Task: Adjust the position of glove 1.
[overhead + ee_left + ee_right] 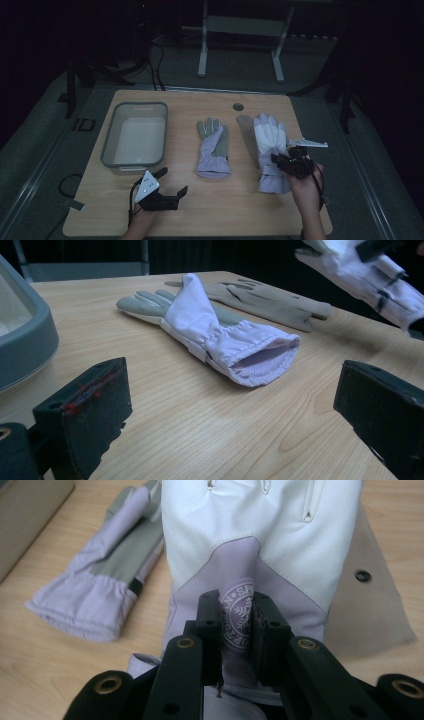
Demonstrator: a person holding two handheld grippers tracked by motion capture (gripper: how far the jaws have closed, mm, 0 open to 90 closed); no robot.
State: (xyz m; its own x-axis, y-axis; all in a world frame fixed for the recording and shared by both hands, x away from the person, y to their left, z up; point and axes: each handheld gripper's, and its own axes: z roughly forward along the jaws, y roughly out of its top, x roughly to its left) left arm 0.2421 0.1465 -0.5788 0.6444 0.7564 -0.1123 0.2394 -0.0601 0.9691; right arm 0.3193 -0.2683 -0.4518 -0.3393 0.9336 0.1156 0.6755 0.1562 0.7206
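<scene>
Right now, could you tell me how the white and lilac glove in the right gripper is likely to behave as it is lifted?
The glove will probably hang floppy: the right gripper pinches a fold of its soft fabric. It looks light, since a small pinch carries it clear of the table. It should not roll, though it may sway or slip from so narrow a grip.

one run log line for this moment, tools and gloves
right tool: shut on white glove, lifted | left tool: open, empty | second glove: flat on table | bin: beside
</scene>
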